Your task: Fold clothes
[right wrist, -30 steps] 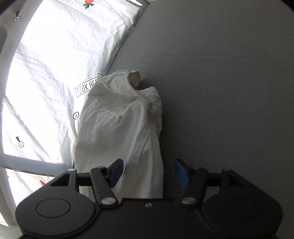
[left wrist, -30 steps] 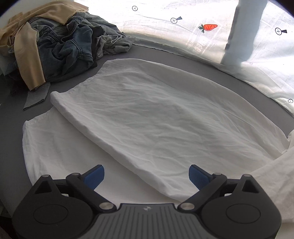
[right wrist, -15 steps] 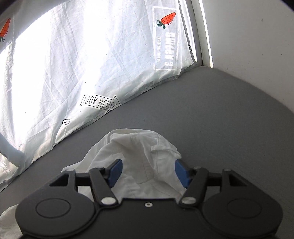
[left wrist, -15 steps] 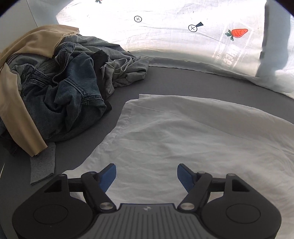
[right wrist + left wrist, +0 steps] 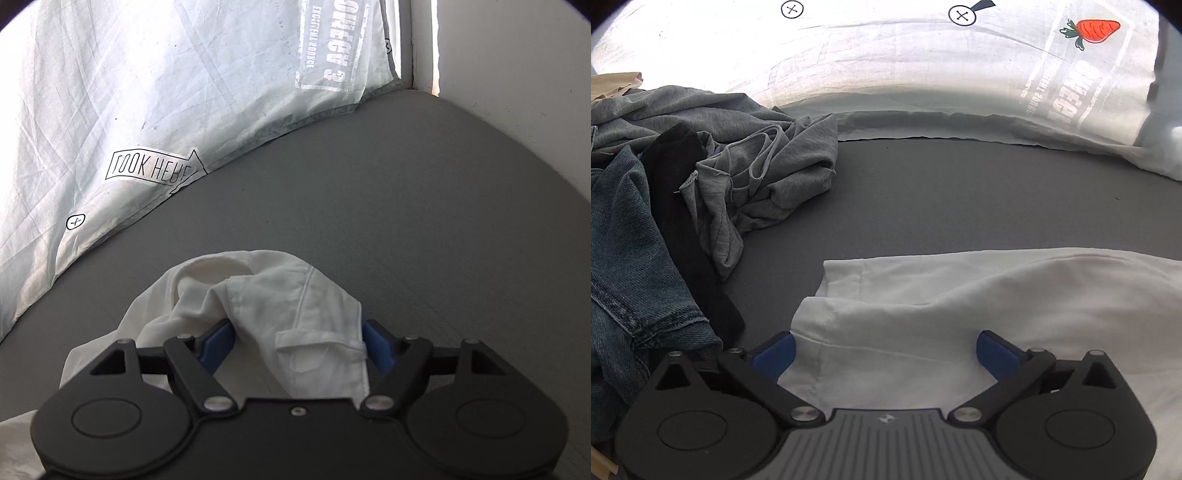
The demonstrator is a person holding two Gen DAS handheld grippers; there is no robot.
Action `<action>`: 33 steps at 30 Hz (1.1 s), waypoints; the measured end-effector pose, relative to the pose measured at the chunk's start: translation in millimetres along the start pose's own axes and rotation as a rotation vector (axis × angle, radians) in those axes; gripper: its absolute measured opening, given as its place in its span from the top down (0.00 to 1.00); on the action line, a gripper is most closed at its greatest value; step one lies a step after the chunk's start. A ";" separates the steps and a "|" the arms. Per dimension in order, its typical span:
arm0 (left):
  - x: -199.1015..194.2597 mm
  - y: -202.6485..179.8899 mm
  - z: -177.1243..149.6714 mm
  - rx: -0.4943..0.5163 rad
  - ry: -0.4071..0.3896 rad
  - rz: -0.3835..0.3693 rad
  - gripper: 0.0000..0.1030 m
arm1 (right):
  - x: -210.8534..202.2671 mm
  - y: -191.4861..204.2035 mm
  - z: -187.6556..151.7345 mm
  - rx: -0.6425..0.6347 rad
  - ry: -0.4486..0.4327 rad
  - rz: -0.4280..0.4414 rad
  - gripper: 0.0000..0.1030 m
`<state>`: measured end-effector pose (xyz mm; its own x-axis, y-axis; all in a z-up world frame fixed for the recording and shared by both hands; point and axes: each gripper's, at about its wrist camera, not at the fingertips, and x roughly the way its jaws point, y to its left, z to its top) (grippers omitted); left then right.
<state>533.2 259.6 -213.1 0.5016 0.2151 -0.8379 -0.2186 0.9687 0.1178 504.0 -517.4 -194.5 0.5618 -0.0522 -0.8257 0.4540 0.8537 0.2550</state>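
A white shirt (image 5: 979,306) lies spread on the grey surface (image 5: 942,192). My left gripper (image 5: 884,356) is open, low over the shirt's far left corner, with a fold of white cloth between its blue pads. In the right wrist view the shirt's bunched collar end (image 5: 273,295) lies on the grey surface (image 5: 406,206). My right gripper (image 5: 299,343) is open, its blue pads on either side of the bunched cloth.
A pile of clothes sits at the left: blue jeans (image 5: 631,258), a black garment (image 5: 687,229) and a grey top (image 5: 764,173). A white printed sheet (image 5: 923,66) borders the far edge; it also shows in the right wrist view (image 5: 147,110). A white wall (image 5: 517,66) stands at right.
Both grippers have moved forward and lower over the shirt. The left one now reaches its far left corner near the clothes pile. The right one now straddles the collar end.
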 end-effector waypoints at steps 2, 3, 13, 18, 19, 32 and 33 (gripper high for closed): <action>3.8 9.1 -0.8 -0.062 0.016 -0.044 0.00 | 6.9 -8.4 -1.5 0.082 0.028 0.069 0.43; 3.1 8.5 -2.2 -0.057 0.008 -0.044 0.01 | 6.9 -11.0 -3.0 0.113 0.031 0.095 0.52; -49.1 0.1 0.5 -0.052 -0.150 0.018 0.91 | -58.7 -1.7 -9.9 0.097 -0.245 0.102 0.84; -116.0 -10.0 33.5 -0.041 -0.367 0.030 0.91 | -119.3 -1.1 7.4 0.091 -0.416 0.129 0.88; -125.9 -10.5 41.2 -0.048 -0.405 0.039 0.91 | -130.1 0.4 10.5 0.080 -0.444 0.128 0.88; -55.8 -31.1 154.1 -0.209 -0.397 0.247 0.79 | -74.2 49.9 75.1 -0.002 -0.386 0.027 0.58; -51.7 -35.2 149.3 -0.195 -0.378 0.274 0.77 | -71.3 56.7 70.7 -0.042 -0.380 0.023 0.56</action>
<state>640.0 232.9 -94.4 0.6643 0.5227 -0.5343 -0.5188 0.8370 0.1739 538.6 -502.0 -85.6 0.7915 -0.2147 -0.5722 0.4142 0.8769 0.2438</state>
